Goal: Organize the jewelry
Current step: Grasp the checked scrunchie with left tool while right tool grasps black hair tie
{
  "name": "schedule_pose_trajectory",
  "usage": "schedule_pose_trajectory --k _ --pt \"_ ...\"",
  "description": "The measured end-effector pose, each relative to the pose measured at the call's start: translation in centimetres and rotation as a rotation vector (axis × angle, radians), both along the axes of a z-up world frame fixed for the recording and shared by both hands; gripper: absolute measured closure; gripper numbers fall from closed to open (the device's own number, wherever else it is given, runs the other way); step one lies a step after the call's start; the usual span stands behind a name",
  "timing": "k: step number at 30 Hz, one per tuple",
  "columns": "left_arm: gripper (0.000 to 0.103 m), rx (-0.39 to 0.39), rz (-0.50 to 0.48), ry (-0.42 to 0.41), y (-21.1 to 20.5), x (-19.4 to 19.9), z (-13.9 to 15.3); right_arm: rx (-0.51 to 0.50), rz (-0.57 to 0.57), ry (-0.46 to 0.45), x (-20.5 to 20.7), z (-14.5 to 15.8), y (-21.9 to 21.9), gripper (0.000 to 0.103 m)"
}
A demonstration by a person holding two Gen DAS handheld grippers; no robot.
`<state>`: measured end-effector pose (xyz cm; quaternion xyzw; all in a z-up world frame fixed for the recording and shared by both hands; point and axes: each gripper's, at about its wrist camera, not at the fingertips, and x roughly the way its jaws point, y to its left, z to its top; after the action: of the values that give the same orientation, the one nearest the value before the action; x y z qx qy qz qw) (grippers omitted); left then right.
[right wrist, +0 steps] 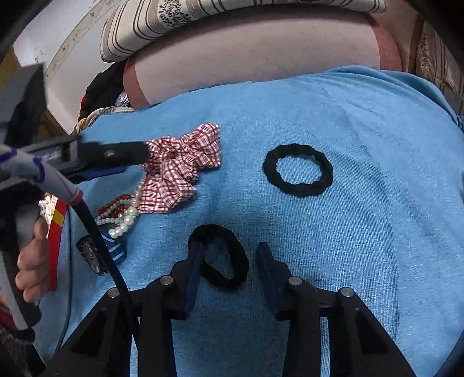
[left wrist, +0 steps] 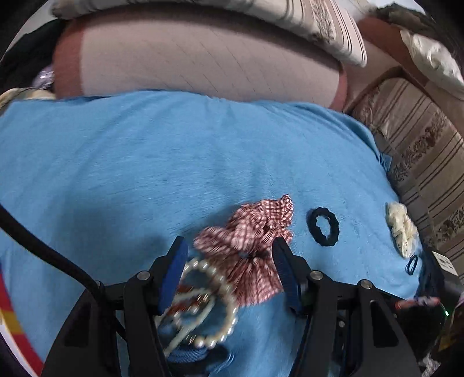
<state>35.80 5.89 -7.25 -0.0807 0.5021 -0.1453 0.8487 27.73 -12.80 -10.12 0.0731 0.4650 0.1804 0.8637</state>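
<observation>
Only the left-wrist view shows the cream scrunchie (left wrist: 402,229) near the blue cloth's (left wrist: 145,162) right edge; the right view alone shows a 2nd black hair tie (right wrist: 223,261) between the right gripper's (right wrist: 229,258) half-open jaws, left pad touching, not clamped. Left gripper (left wrist: 229,249) jaws apart, empty, over red plaid scrunchie (left wrist: 249,246) & pearl bracelets (left wrist: 203,304). Black ring tie (right wrist: 298,169) lies alone mid-cloth w/ bare cloth around; striped cushions (left wrist: 420,162) behind.

Checked scrunchie (right wrist: 181,171) left of ring hair tie (right wrist: 298,169), on cloth (right wrist: 362,232).

Bedroom: pillows (left wrist: 333,26), blue bedspread (left wrist: 174,162)
</observation>
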Motion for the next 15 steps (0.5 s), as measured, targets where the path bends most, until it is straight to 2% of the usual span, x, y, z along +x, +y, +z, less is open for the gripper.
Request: schedule_pose_trajectory --k 2,3,4,5,7,10,15 --pt "0.046 -0.013 -0.015 0.022 -0.6 0.8 -0.7 -0.004 -0.002 -0.006 0.0 -0.1 -0.1 0.071" --pt "0.053 -0.022 -0.02 0.031 -0.8 1.0 -0.9 -0.012 -0.001 -0.011 0.0 -0.1 -0.1 0.076" --pt "0.077 -0.027 -0.029 0.045 -1.1 1.0 -1.2 -0.019 0.002 -0.014 0.0 -0.1 0.0 0.082" --pt "0.09 -0.031 -0.034 0.059 -1.2 1.2 -1.4 -0.023 0.004 -0.015 -0.1 -0.1 0.0 0.084" --pt "0.094 -0.04 -0.022 0.057 -1.2 0.9 -1.2 -0.021 0.004 -0.015 -0.1 0.0 -0.2 0.093" --pt "0.095 -0.077 -0.003 0.043 -0.5 -0.1 0.0 -0.013 0.002 -0.017 -0.4 0.6 -0.3 0.095" --pt "0.095 -0.125 0.039 -0.02 1.6 -3.3 4.1 -0.015 -0.006 -0.055 -1.8 3.1 -0.2 0.095"
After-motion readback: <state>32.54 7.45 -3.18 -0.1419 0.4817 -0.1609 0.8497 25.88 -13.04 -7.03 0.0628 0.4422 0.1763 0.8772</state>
